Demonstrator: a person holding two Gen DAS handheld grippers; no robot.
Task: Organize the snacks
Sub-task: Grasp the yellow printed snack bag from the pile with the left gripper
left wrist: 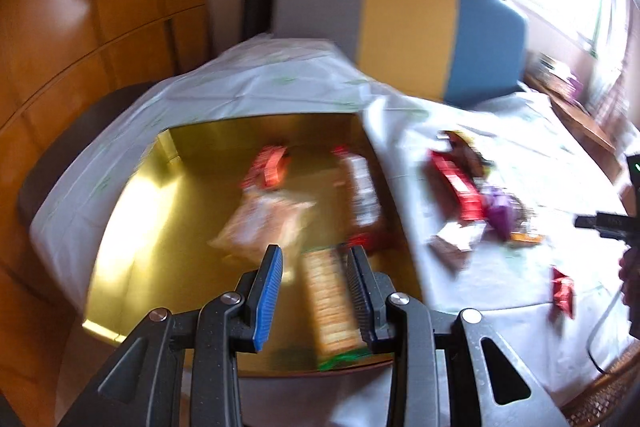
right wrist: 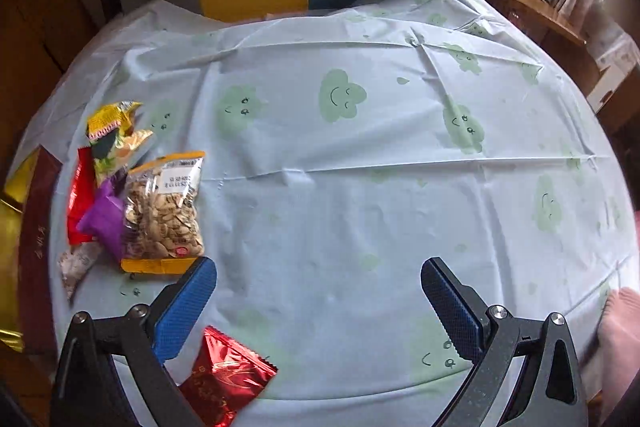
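Blue-padded right hand-held gripper (right wrist: 318, 301) hangs wide open, tilted tableward.

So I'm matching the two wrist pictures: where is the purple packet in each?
Left wrist: purple packet at right, on the tablecloth, beyond the gold box.
Right wrist: purple packet at left, beside the seed bag.
Shared landmark: the long red packet touching it.

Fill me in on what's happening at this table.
A person is sorting snacks into a gold box. The left gripper holds a long cracker pack over the box, which already contains several packets. The right gripper hangs wide open and empty above the tablecloth, beside a red foil packet; a pile including a seed bag waits.
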